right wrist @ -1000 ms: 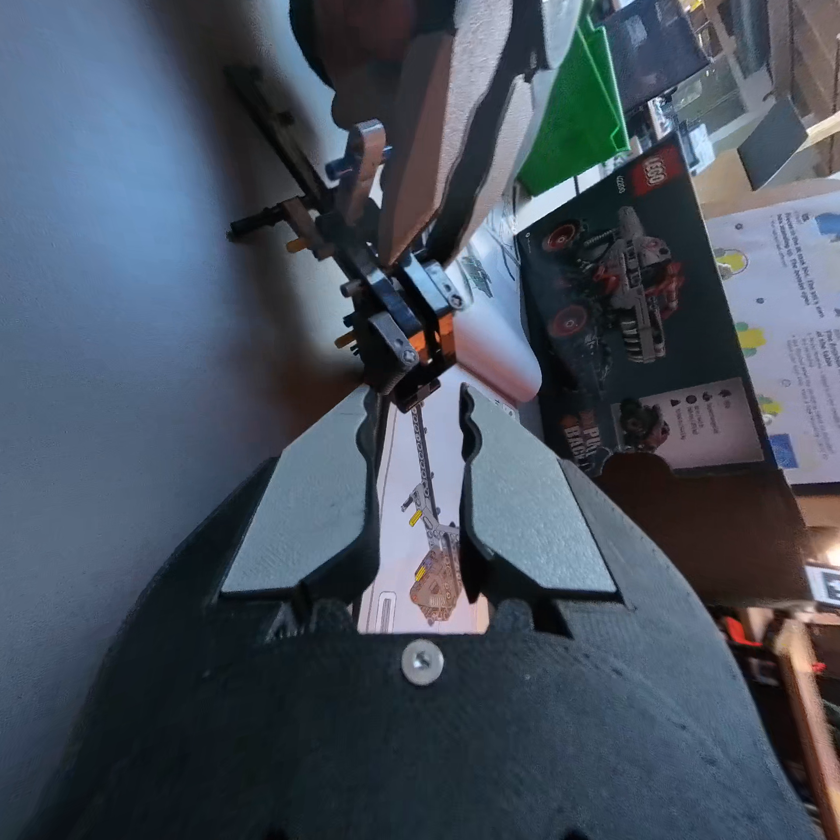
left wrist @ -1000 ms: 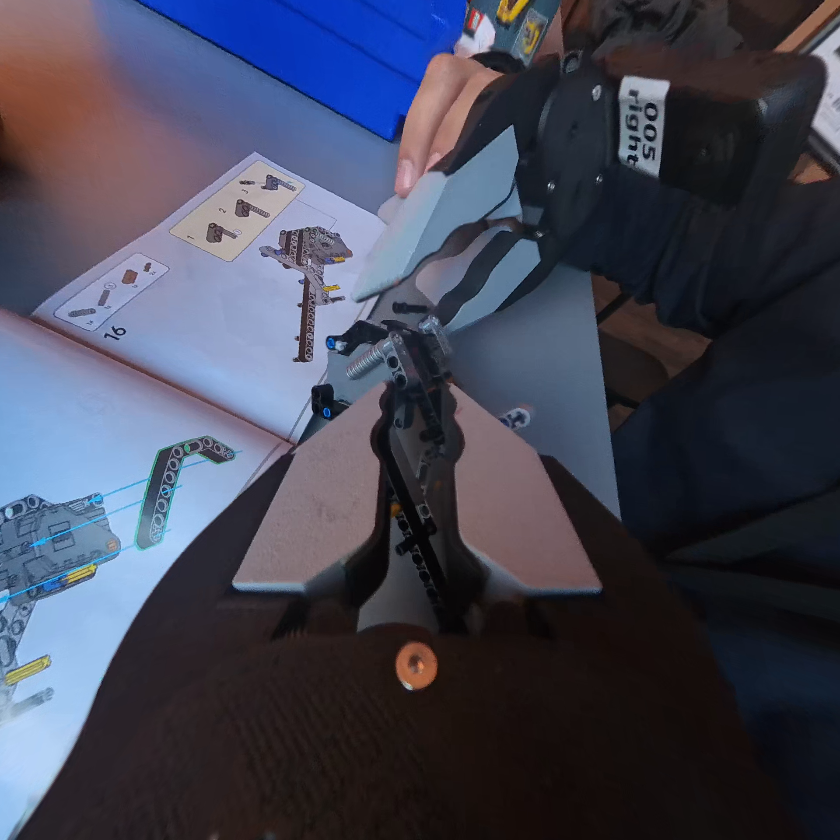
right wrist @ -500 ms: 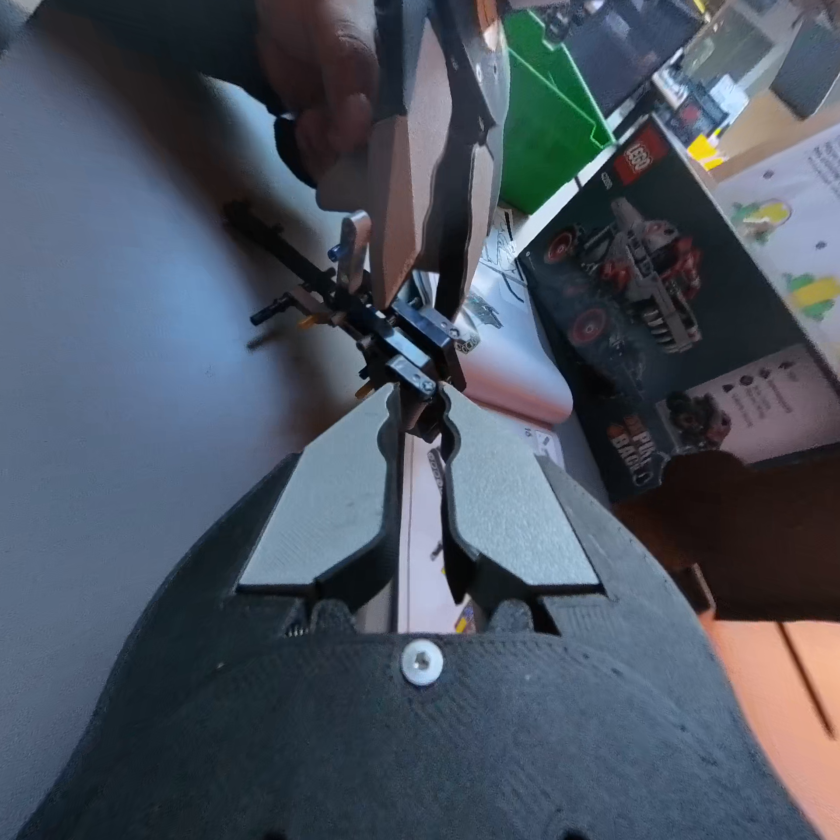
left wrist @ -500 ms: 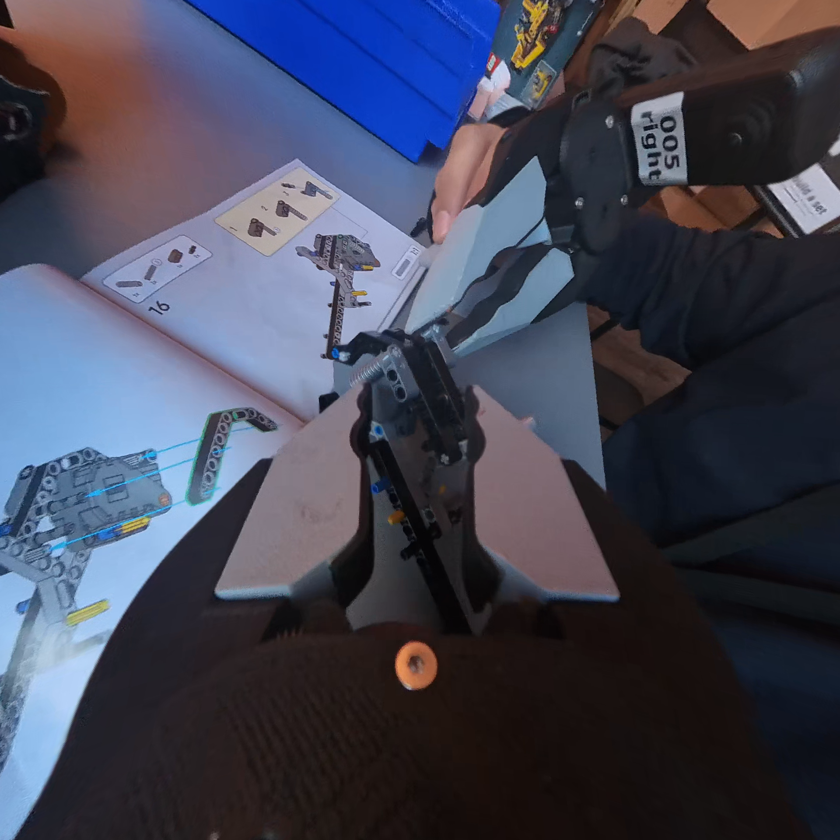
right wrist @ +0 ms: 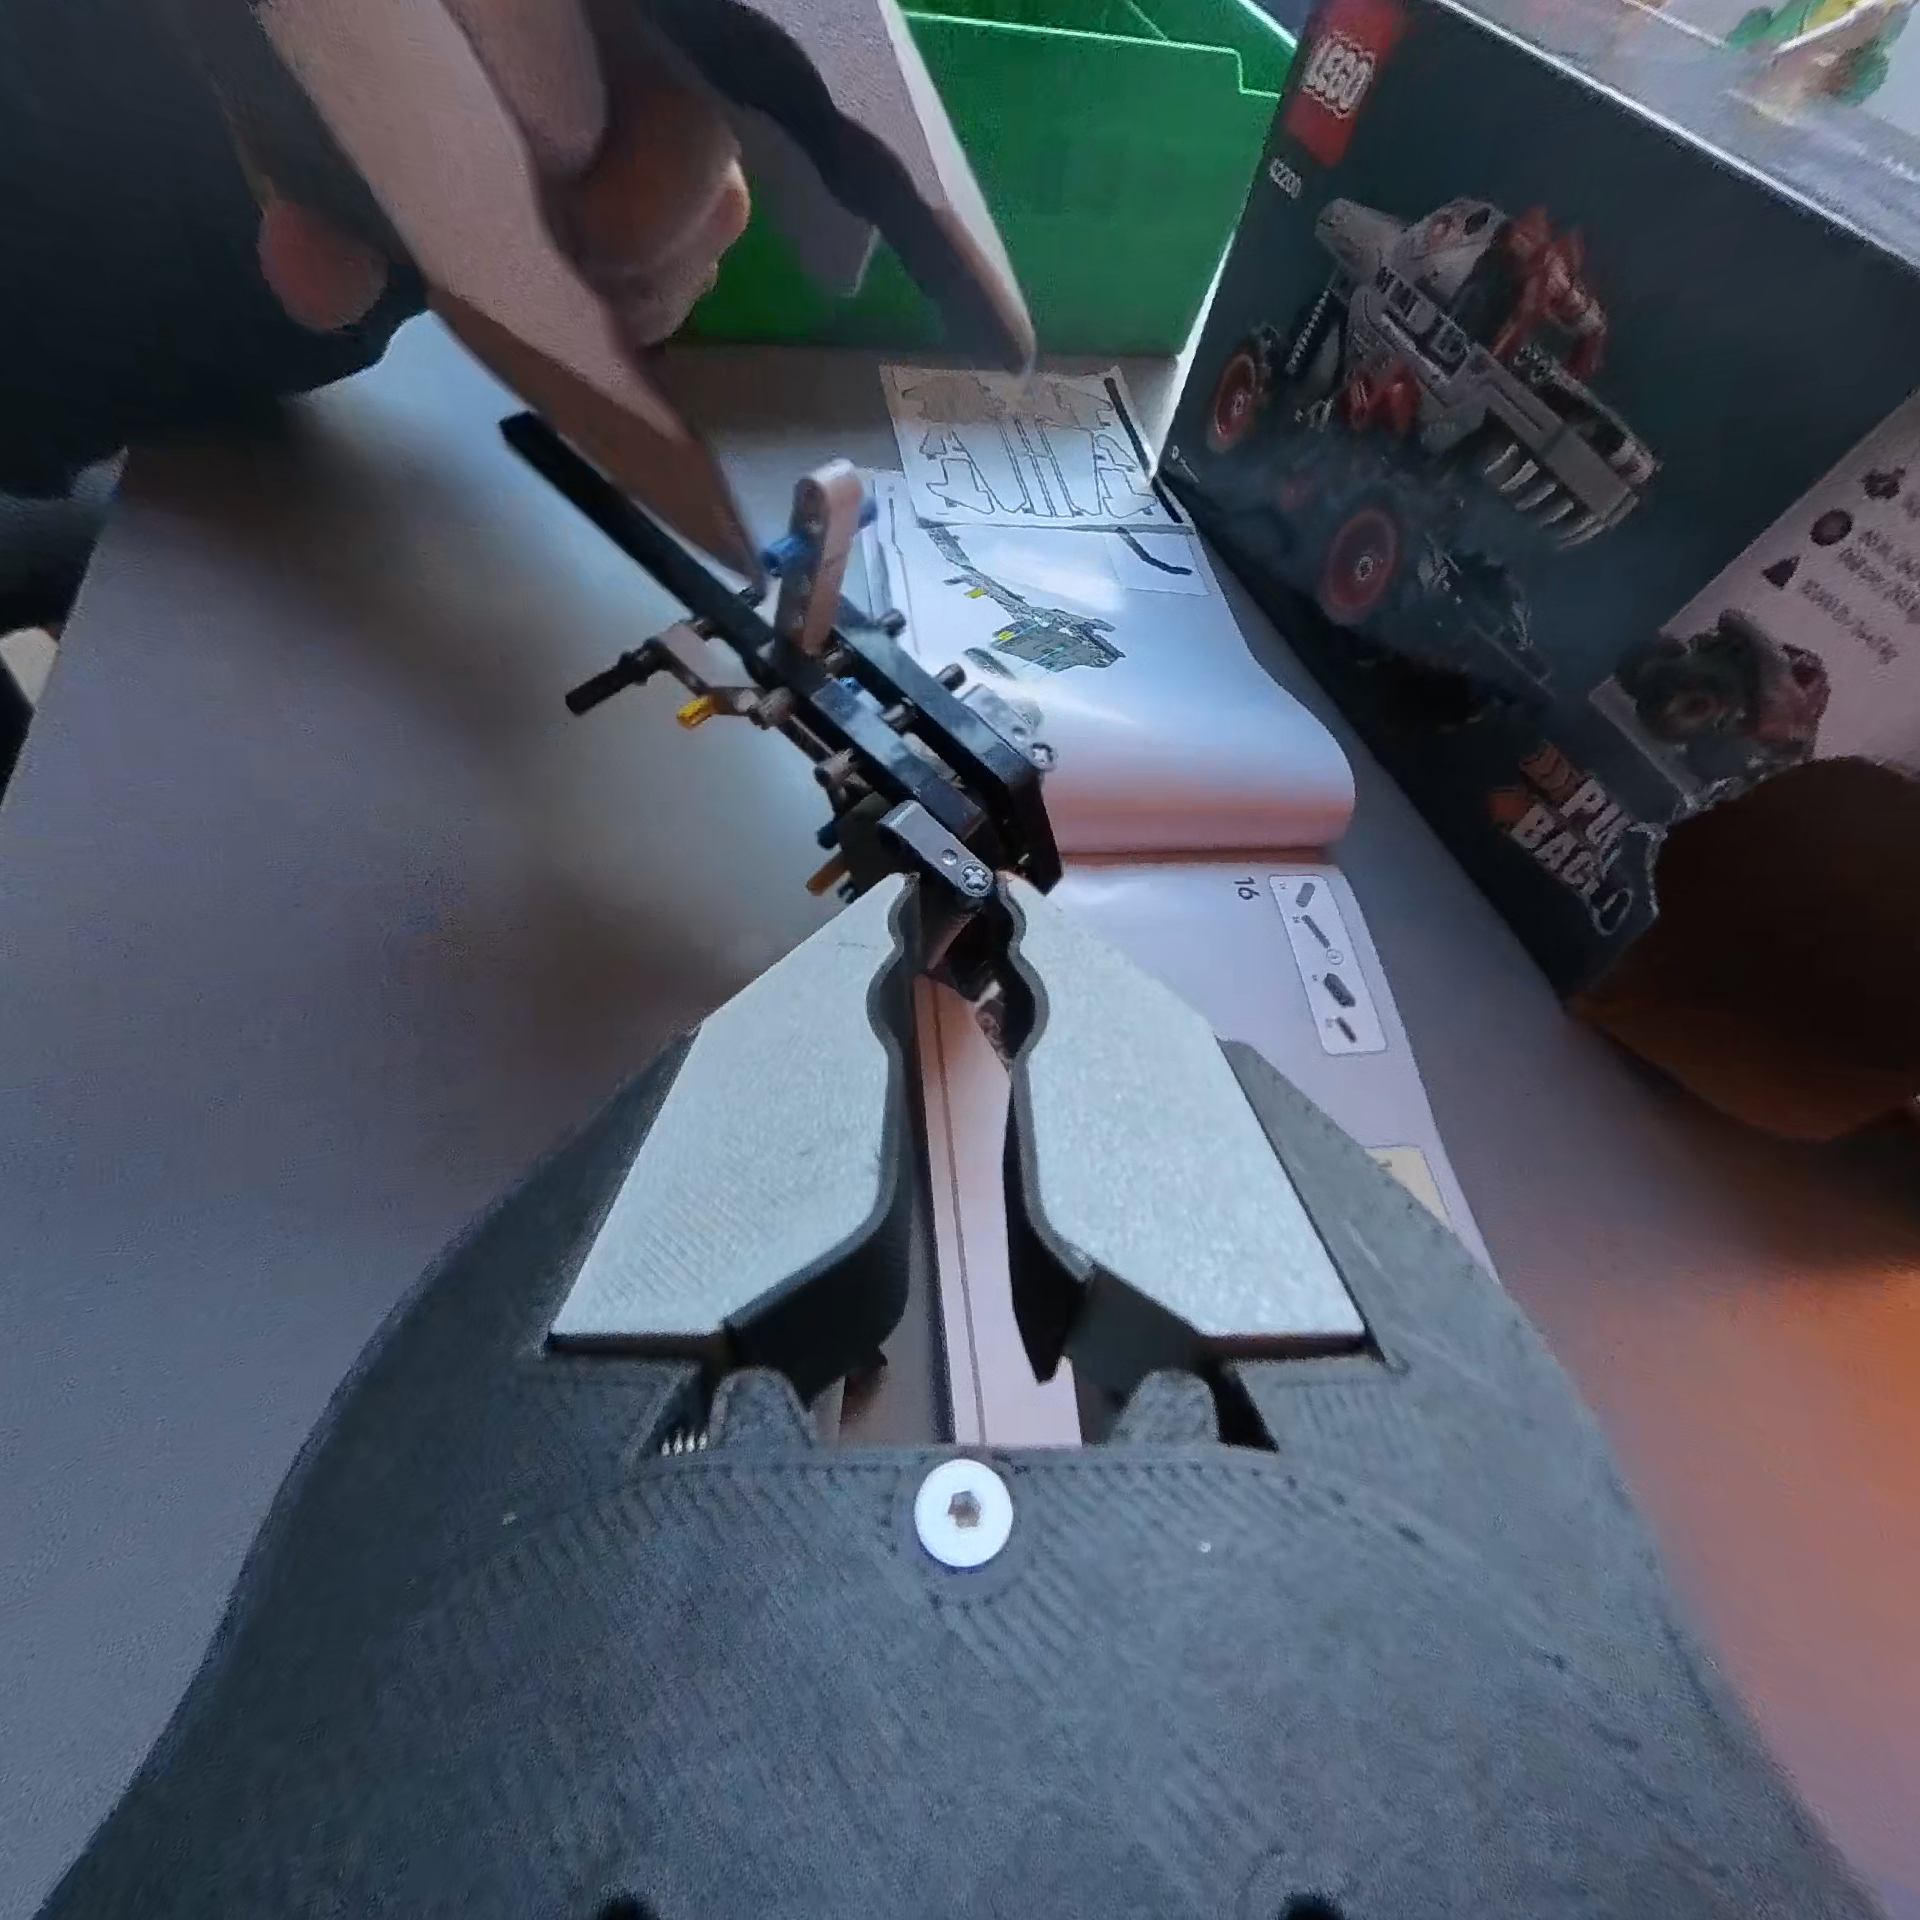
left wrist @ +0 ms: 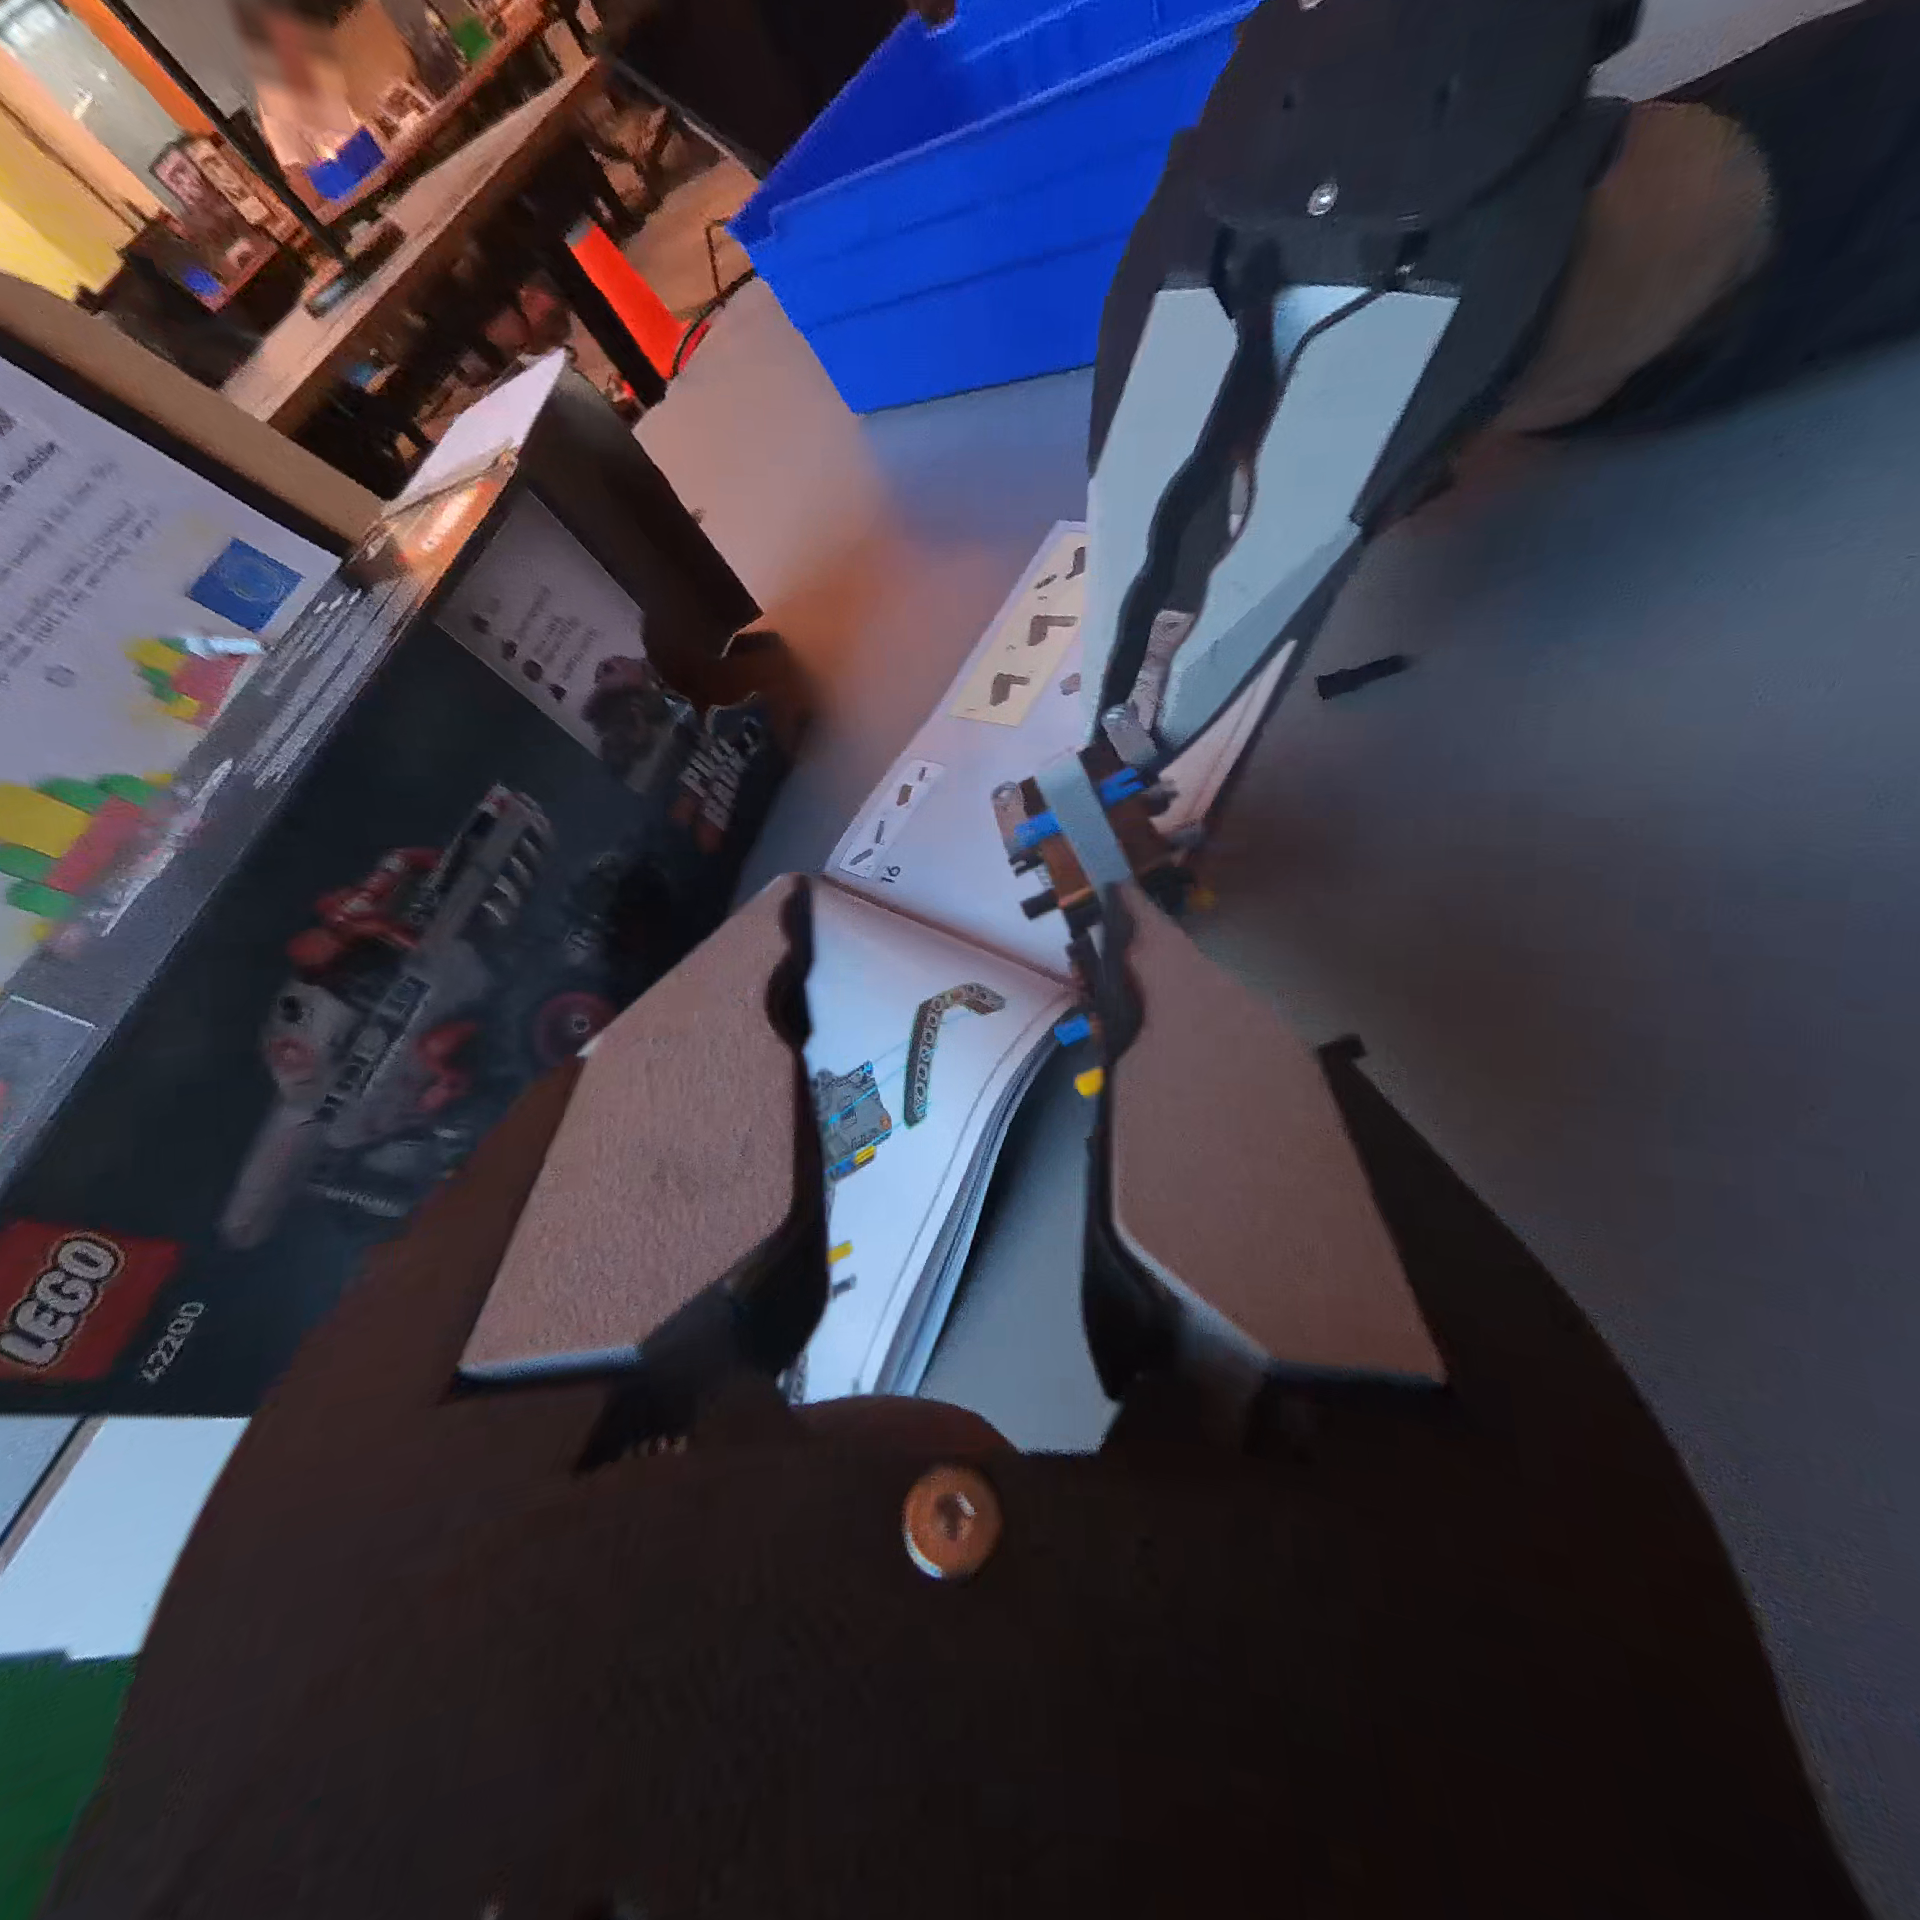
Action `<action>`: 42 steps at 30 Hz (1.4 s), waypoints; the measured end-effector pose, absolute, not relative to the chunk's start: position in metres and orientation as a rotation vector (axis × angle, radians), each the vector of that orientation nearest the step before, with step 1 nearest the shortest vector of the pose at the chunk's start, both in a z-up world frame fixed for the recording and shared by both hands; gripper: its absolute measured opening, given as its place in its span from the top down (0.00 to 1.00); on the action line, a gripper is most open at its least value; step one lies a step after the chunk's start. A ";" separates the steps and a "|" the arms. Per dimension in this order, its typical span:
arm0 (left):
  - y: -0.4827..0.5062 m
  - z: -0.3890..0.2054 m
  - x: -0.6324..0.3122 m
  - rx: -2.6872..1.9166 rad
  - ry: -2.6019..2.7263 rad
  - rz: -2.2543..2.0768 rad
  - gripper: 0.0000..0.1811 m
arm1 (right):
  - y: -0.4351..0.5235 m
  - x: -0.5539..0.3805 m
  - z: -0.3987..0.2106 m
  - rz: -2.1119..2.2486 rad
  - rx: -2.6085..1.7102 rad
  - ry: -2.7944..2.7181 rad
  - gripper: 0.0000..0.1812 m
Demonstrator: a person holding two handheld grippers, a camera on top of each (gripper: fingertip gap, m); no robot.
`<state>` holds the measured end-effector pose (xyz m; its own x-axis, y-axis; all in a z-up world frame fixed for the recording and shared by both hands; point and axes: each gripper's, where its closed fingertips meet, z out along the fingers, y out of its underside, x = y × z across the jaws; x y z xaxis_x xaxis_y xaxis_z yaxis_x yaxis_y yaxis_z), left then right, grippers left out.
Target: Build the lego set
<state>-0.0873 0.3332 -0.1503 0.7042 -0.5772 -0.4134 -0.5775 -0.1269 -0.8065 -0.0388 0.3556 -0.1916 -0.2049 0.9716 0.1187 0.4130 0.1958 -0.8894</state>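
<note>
The partly built black and grey lego assembly (right wrist: 914,769) hangs above the grey table, over the open instruction booklet (right wrist: 1143,727). My right gripper (right wrist: 956,925) is shut on its near end. In the left wrist view the assembly (left wrist: 1081,831) hangs under the right gripper (left wrist: 1164,727), which comes down from above. My left gripper (left wrist: 956,914) is open, with its jaws wide apart. The assembly's long black beam lies along the inner edge of its right finger (left wrist: 1247,1195). In the right wrist view the left gripper (right wrist: 883,457) is open at the top, one fingertip (right wrist: 717,509) against the beam.
The lego box (left wrist: 364,987) stands left of the booklet (left wrist: 914,862); it also shows in the right wrist view (right wrist: 1507,416). A blue bin (left wrist: 987,229) and a green bin (right wrist: 1091,187) stand at the table's far sides. A small black part (left wrist: 1361,673) lies on the table. A sticker sheet (right wrist: 1018,457) lies by the booklet. The grippers' ends are close to 8 cm from one another.
My left gripper has opened and let go of the assembly. My right gripper has closed on the assembly's end. Both views have swung round towards the box.
</note>
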 end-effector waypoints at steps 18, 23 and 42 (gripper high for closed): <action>0.316 -0.182 -0.054 -1.876 1.074 -0.235 0.77 | 0.335 -0.032 -0.183 1.333 -1.435 -1.765 0.97; 0.322 -0.192 -0.056 -1.941 1.005 -0.310 0.76 | 0.338 -0.035 -0.184 1.431 -1.478 -1.716 0.97; 0.314 -0.211 -0.049 -2.050 0.921 -0.694 0.76 | 0.329 -0.034 -0.194 1.079 -1.254 -1.889 0.92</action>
